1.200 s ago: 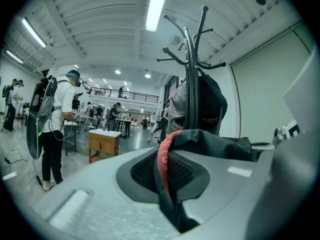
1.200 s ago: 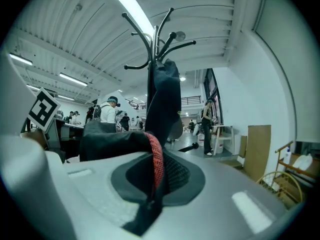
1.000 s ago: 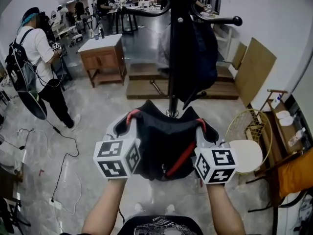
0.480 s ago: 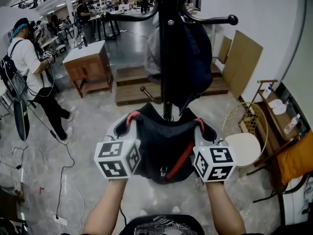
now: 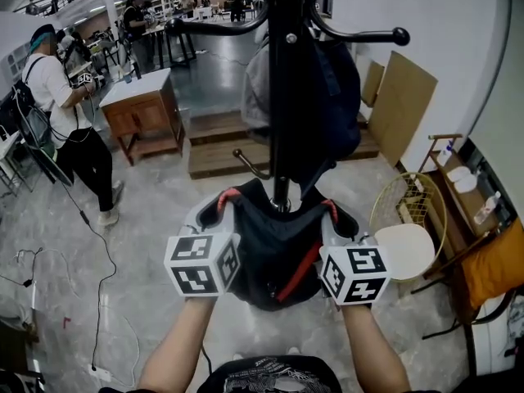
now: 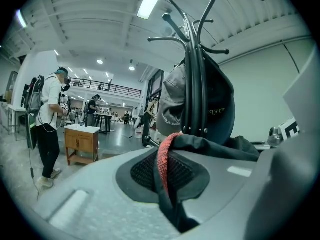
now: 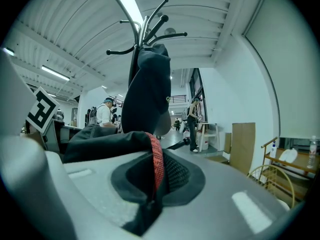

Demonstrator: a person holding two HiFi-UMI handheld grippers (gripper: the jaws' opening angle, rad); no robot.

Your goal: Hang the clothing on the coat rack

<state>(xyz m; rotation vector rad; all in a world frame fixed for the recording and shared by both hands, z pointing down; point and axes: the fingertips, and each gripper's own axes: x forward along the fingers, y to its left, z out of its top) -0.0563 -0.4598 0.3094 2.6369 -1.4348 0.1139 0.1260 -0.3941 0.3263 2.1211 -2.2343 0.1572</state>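
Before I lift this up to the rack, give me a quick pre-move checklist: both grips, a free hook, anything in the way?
1. Left gripper shut on the garment's red-trimmed edge: ok.
2. Right gripper shut on the opposite red-trimmed edge: ok.
3. Garment held spread between both grippers, right in front of the coat rack: ok.
4. Free hook: the ball-tipped hook at upper right looks bare at its end: ok.
5. Clear path: hung clothing drapes just below that hook and may get brushed: not ok.
6. Hanging loop on the garment: cannot tell.
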